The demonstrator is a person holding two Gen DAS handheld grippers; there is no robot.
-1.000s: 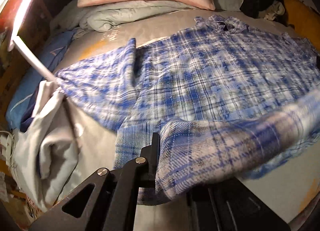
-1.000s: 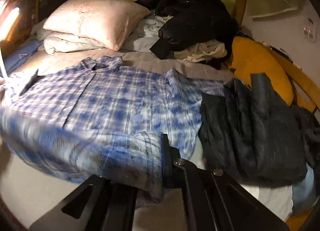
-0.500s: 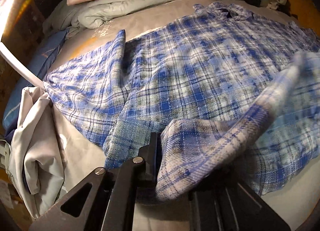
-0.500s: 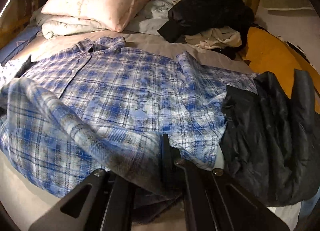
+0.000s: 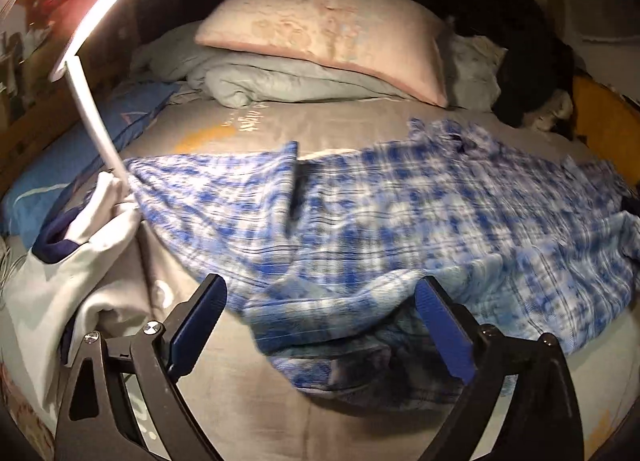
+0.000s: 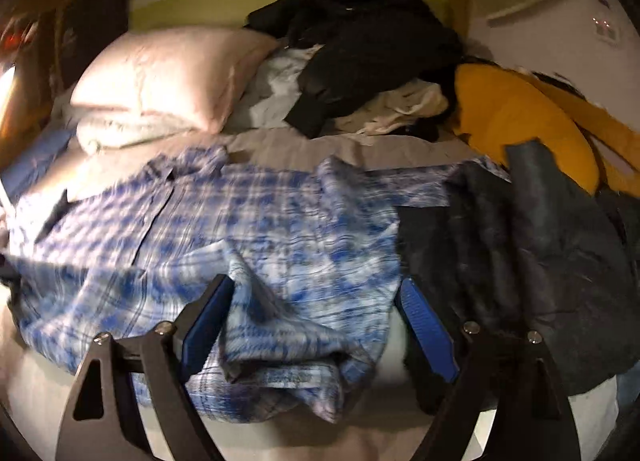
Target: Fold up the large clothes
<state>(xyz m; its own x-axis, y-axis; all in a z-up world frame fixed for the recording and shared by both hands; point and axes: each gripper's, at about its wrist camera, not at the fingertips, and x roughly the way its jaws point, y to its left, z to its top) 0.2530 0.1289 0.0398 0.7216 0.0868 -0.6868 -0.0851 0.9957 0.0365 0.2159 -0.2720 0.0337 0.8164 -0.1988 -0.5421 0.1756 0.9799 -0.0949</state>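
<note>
Now both jaws stand wide apart: the left hand-held gripper (image 5: 318, 325) and right hand-held gripper (image 6: 318, 325) are released, the blue-and-white plaid flannel shirt (image 5: 400, 221) lying just ahead on the grey-sheeted bed (image 5: 240, 381).

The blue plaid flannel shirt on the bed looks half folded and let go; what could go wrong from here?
1. The blue plaid flannel shirt has its folded-up hem bunched in a rumpled heap, so the next fold may lock in creases.
2. Its right side touches the dark grey jacket; the open right tool might snag both.
3. The left sleeve lies by the white lamp arm and white garment, which the open left tool could catch.
</note>
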